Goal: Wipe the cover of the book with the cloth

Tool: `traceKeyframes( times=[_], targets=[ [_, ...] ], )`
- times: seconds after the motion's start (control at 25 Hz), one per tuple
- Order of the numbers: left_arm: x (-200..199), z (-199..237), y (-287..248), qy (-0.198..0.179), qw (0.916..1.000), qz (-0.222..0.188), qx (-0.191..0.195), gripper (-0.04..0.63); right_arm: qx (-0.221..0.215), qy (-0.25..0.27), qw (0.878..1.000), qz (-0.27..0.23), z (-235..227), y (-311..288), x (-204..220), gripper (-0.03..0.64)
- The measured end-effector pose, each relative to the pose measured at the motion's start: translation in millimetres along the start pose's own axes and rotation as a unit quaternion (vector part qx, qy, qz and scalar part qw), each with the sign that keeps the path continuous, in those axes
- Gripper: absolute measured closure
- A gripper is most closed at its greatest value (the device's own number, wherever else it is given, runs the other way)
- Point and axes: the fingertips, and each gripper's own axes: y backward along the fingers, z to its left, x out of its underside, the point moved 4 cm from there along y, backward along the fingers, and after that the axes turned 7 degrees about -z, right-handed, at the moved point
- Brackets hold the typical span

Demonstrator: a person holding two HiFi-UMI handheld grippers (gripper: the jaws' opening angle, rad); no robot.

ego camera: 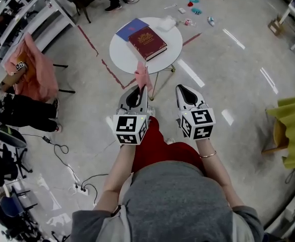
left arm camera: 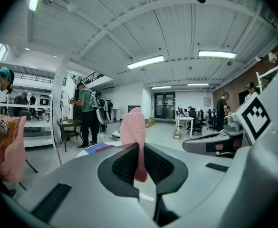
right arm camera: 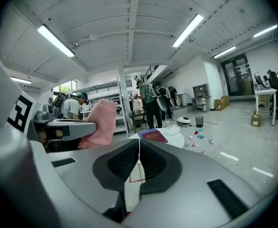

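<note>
Pointing forward side by side, left hand-held gripper [ego camera: 140, 89] pinches the cloth [ego camera: 142, 77], right hand-held gripper [ego camera: 180, 88] pressed together empty

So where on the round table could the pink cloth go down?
The round table is bare along its near-left rim, beside the red book, and on its right side past that book. The far edge is crowded: a blue book and a crumpled white thing sit there.
</note>
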Motion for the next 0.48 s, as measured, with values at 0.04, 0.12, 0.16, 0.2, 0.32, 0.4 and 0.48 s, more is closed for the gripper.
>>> traceKeyframes(
  times=[0.04,0.12,0.16,0.2,0.32,0.4,0.48],
  targets=[
    [0.8,3.5,-6.0,0.001,1.0000,0.001,0.001,0.561,0.000,-0.002,1.000,0.000,-2.2,-5.7,-0.3,0.588],
    [1.1,12.4,-19.8,0.003,1.0000,0.000,0.001,0.561,0.000,-0.002,1.000,0.004,-6.6,-19.6,-0.7,0.588],
    [1.1,17.8,-27.2,0.004,1.0000,0.000,0.001,0.561,0.000,-0.002,1.000,0.007,-8.5,-27.5,-0.3,0.588],
    [1.6,23.4,-35.0,0.005,1.0000,0.000,0.001,0.561,0.000,-0.002,1.000,0.011,-10.4,-35.7,0.5,0.588],
    [7.6,40.9,-62.0,0.014,0.9999,0.003,0.001,0.561,-0.003,-0.002,1.000,0.025,-18.6,-61.8,3.9,0.588],
    [12.1,54.6,-83.1,0.022,0.9997,0.007,0.002,0.561,0.000,-0.004,0.999,0.032,-26.7,-83.5,4.2,0.588],
    [14.7,71.3,-104.7,0.027,0.9995,0.012,0.004,0.561,0.004,-0.006,0.999,0.040,-33.8,-109.1,2.0,0.588]
  ],
)
